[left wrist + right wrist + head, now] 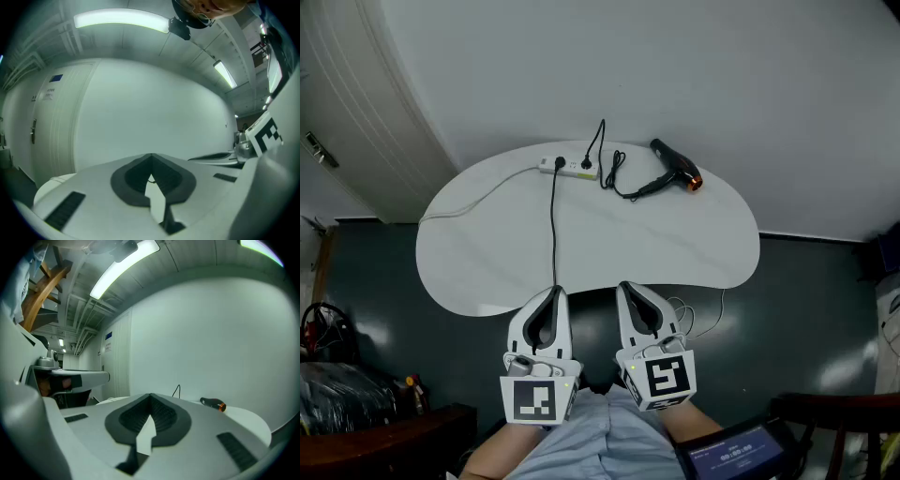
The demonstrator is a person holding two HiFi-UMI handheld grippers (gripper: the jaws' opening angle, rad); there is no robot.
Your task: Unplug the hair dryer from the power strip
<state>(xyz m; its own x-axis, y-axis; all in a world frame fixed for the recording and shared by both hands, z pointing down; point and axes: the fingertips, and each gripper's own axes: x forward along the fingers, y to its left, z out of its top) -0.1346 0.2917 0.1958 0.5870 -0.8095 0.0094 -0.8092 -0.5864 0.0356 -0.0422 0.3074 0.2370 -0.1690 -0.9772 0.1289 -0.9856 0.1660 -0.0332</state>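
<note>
A white power strip lies at the far side of the white oval table. Two black plugs sit in it: the left plug has a cord running to the table's front edge, and the right plug has a looped cord leading to the black hair dryer with an orange nozzle. The dryer also shows far off in the right gripper view. My left gripper and right gripper hover side by side at the near table edge, both shut on nothing.
The strip's white lead trails off the table's left side. A door stands at the left, dark bags lie on the floor, and a wooden chair and a lit tablet sit at the bottom right.
</note>
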